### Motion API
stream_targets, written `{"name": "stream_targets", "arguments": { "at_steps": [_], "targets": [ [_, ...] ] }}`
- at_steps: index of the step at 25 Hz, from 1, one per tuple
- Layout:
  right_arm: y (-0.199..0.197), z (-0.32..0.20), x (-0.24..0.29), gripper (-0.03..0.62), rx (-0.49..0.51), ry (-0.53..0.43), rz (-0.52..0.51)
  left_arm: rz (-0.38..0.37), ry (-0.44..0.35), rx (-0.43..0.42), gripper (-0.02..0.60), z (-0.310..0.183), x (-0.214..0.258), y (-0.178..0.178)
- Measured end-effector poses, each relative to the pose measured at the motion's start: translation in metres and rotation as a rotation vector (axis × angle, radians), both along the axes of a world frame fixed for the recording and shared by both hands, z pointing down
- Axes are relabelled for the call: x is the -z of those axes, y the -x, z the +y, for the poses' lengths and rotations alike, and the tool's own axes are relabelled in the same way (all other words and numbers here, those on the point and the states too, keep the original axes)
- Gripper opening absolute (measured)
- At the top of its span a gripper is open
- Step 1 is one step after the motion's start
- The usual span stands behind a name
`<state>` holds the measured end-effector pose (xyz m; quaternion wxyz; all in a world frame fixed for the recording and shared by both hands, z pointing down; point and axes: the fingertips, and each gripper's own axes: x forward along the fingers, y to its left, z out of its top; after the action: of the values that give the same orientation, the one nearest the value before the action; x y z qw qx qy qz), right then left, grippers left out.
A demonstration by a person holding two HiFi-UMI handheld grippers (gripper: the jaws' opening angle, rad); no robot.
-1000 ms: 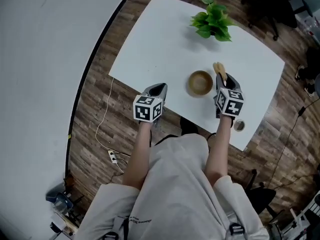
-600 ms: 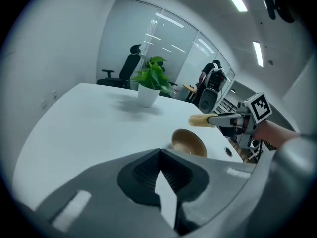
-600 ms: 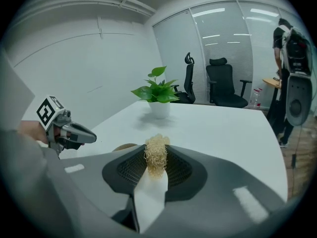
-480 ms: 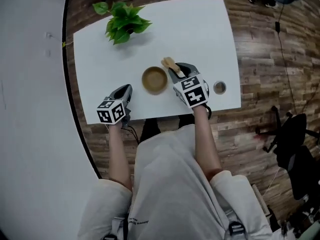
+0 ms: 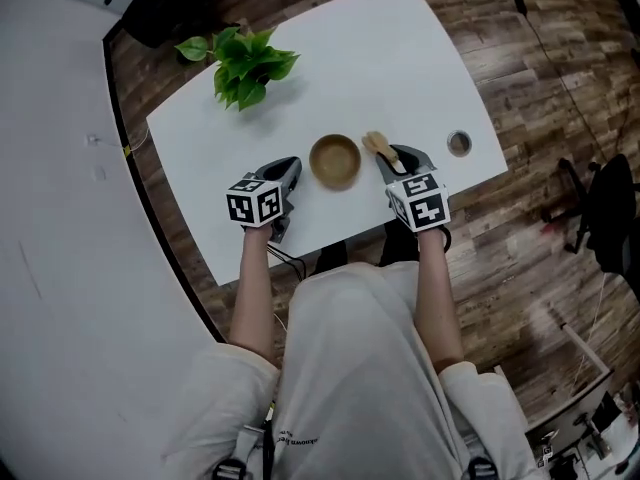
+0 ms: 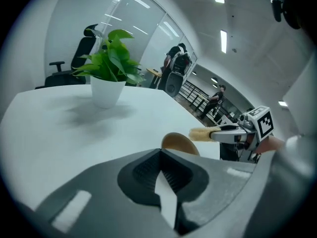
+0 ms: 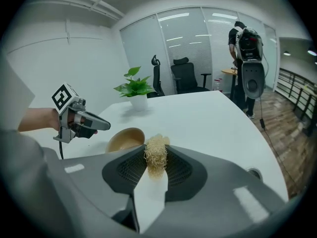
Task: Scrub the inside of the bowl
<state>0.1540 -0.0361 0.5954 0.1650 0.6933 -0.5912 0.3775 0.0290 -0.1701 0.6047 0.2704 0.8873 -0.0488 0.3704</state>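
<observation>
Gently circle the scrubber (image 5: 377, 144) pinched in your right gripper (image 5: 402, 156) inside the bowl (image 5: 335, 161); brace its rim with your closed, empty left gripper (image 5: 287, 171).

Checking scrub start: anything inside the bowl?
From the head view the round tan wooden bowl looks bare inside. The straw-coloured fibre scrubber sits outside its rim, clamped in the right gripper. In both gripper views the gripper body covers the bowl's lower part.

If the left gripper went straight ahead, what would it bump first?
Probably the bowl, just ahead and slightly right of the shut left gripper; it might only clip the rim or slip past.
</observation>
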Motion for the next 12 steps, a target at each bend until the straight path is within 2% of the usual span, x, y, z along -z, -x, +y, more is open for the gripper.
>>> {"name": "stream_targets", "arguments": {
  "at_steps": [1,2,4,5,6,9,10,12],
  "targets": [
    [0.004,0.004,0.001,0.126,-0.023,0.003,0.009,-0.010,-0.017,-0.056,0.000,0.000,-0.003,-0.003],
    [0.008,0.008,0.002,0.126,-0.046,0.008,0.018,-0.038,-0.073,-0.135,0.000,-0.002,-0.006,-0.005],
    [0.017,0.016,0.000,0.126,-0.084,0.026,0.041,-0.118,-0.269,-0.319,0.000,-0.010,-0.013,-0.006],
    [0.021,0.022,-0.002,0.126,-0.101,0.039,0.054,-0.134,-0.326,-0.381,0.000,-0.014,-0.014,-0.007],
    [0.025,0.027,-0.003,0.126,-0.121,0.052,0.066,-0.117,-0.316,-0.403,0.000,-0.016,-0.012,-0.011],
    [0.039,0.043,-0.005,0.126,-0.180,0.069,0.075,0.003,-0.097,-0.344,0.000,-0.010,-0.004,-0.028],
    [0.045,0.046,-0.005,0.126,-0.188,0.073,0.079,0.015,-0.082,-0.341,0.000,-0.009,-0.003,-0.030],
    [0.056,0.050,-0.006,0.127,-0.196,0.085,0.095,-0.006,-0.149,-0.375,0.003,-0.010,-0.008,-0.030]
  ]
}}
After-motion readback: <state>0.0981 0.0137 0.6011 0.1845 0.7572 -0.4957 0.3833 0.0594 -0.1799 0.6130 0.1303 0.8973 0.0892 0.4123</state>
